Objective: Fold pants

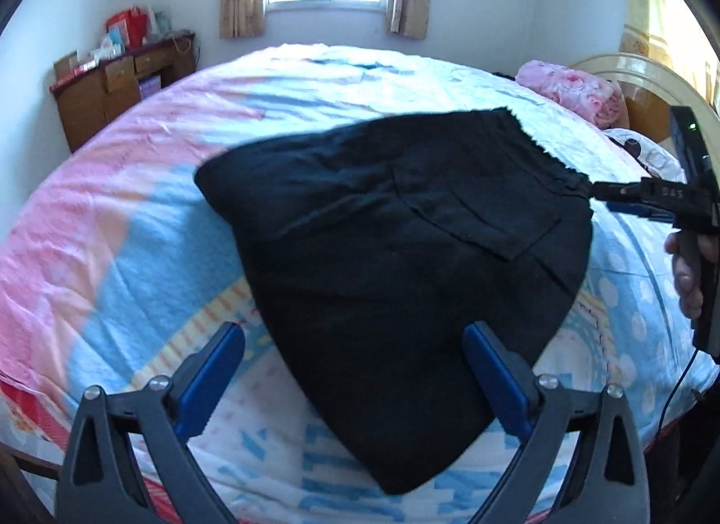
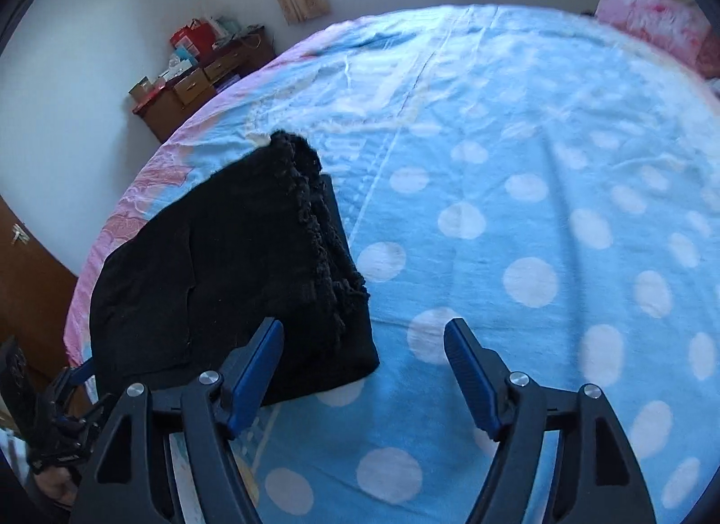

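Step in hand: The fold looks nearly finished or between passes. Your left gripper (image 1: 355,371) hovers with its jaws spread wide and holds nothing. Its right blue pad overlaps the near edge of the black folded fabric pants (image 1: 382,231) in the view, but whether it touches them I cannot tell. Your right gripper (image 2: 363,328) is also spread wide and empty, with its left finger over the near right corner of the bundle.
Where the pants are: They lie on the bed with the pink and blue polka-dot sheet (image 1: 135,209), close to the near edge and between your two grippers.
Next move: If another fold is wanted, you need a pinch on both ends of one edge, lifted together and carried across so the layers stay stacked. If not, flatten the top and square up the corners.
Left side of the pants: A rounded, closed fold that sits fairly flat, with a few soft creases.
Middle: A square patch pocket (image 1: 486,213) faces up, so the seat side is on top.
Right side: The frayed, fuzzy hem edges (image 2: 315,218) are stacked in several layers and not quite flush, and that end looks thicker and looser.
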`<action>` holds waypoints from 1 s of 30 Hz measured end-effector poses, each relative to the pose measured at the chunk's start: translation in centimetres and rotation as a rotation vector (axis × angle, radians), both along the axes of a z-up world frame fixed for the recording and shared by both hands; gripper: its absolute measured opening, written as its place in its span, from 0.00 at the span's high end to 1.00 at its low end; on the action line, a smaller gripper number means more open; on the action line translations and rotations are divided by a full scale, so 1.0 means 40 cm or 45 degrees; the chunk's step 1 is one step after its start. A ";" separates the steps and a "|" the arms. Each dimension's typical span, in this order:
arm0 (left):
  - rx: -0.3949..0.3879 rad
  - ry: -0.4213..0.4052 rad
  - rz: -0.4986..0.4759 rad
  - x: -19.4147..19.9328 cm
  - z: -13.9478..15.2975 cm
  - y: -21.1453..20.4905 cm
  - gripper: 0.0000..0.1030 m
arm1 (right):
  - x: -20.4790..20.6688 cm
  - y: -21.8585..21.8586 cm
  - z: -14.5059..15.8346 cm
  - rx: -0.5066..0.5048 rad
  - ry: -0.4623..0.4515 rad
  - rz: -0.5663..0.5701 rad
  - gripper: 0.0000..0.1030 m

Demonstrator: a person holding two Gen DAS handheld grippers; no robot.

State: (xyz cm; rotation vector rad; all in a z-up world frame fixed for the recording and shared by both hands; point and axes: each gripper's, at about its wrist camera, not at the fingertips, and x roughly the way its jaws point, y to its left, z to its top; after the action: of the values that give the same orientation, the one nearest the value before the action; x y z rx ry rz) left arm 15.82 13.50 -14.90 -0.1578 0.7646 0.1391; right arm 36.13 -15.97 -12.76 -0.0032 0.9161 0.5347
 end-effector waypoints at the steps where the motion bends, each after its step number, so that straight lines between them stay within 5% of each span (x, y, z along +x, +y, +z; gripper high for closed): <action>1: 0.012 -0.011 -0.006 -0.009 0.012 -0.003 0.03 | -0.017 -0.009 0.015 0.000 -0.030 -0.016 0.28; 12: 0.123 -0.155 -0.085 -0.147 0.129 -0.050 0.03 | -0.318 -0.033 0.141 0.055 -0.304 -0.069 0.27; 30: 0.107 -0.341 -0.087 -0.245 0.235 -0.048 0.00 | -0.554 0.058 0.224 0.023 -0.480 0.043 0.27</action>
State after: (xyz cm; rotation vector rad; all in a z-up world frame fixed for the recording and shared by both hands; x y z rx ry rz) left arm 6.00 11.59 -5.50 -0.0681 0.4959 0.0827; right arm 13.98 -13.64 -3.81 -0.0999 0.5439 0.5510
